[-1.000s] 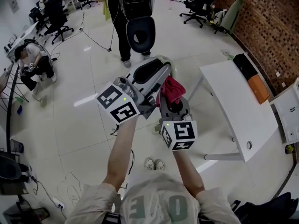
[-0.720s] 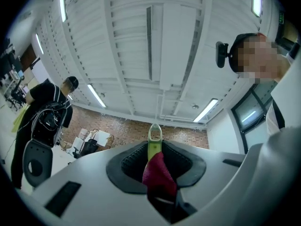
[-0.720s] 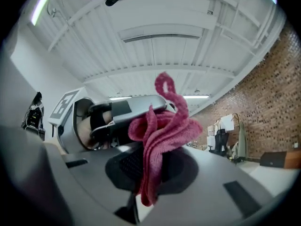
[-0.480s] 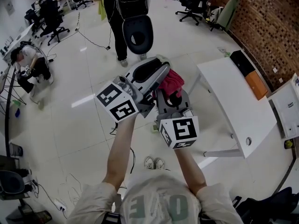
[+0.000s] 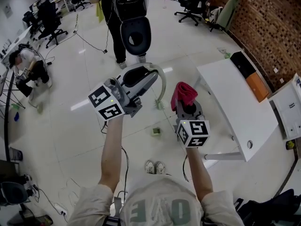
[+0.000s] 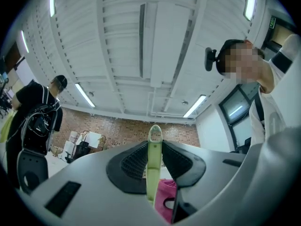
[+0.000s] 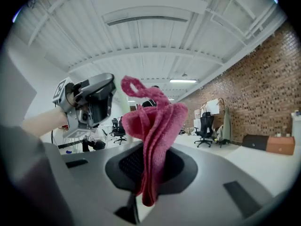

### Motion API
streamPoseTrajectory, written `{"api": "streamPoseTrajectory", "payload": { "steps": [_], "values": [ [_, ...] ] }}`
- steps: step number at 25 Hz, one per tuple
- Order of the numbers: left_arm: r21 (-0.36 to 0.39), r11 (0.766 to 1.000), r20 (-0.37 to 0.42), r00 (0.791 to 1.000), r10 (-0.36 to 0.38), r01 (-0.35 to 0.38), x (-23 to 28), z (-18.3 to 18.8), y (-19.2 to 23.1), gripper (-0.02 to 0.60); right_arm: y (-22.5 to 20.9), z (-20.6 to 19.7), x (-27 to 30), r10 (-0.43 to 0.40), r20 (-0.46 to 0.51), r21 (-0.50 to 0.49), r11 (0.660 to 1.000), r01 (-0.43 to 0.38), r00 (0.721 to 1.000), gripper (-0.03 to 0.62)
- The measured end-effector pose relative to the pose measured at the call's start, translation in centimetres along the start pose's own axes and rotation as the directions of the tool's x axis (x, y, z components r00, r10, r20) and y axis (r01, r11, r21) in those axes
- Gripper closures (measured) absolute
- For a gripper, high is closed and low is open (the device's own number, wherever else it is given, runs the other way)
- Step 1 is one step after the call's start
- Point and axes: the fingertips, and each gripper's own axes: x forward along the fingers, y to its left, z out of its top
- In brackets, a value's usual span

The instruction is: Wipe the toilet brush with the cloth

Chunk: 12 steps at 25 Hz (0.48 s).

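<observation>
Left claw (image 5: 149, 76): I had it closed down on the pale green handle of the toilet brush (image 6: 154, 166). The handle stood straight up between the two black pads and filled the narrow gap between them.
Right claw (image 5: 186, 108): I had it clamped on the folded red cloth (image 7: 157, 121). A bunch of folds rose above the pads and a short tail hung below them.
Toilet brush: I held it in the air over the pale tiled floor (image 5: 70, 126). In the head view the handle arched out of my left claw and bent down to the bristle end (image 5: 160, 106), which hung between my two claws.
Cloth: it stood up from my right claw near the bristle end, on its right, with a clear gap between them.
Writing: the only letters I could read were a large pale "OE" on my own shirt (image 5: 164, 206). The handle showed no brand or label.
Markers: each claw's cube carried black-and-white square patterns, with no words on them.
Surroundings: a white bench (image 5: 235, 102) stood to my right before a brick wall (image 5: 277, 27). A person in dark clothes (image 5: 117, 13) stood ahead.
</observation>
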Motion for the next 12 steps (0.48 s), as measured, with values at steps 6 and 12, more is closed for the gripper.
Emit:
{"api": "streamPoseTrajectory", "payload": {
  "steps": [6,12],
  "values": [
    [-0.025,0.998,-0.008,0.999,-0.053,0.053,-0.7,-2.4,0.2,0.479,-2.9,-0.9,1.2,0.004,0.002,-0.014,1.0,-0.004,1.0,0.562],
    [-0.023,0.999,-0.015,1.0,-0.026,0.025,-1.4,-4.9,1.1,0.479,-3.0,-2.2,2.2,0.032,-0.027,-0.022,0.999,-0.033,0.999,0.563]
  ]
}}
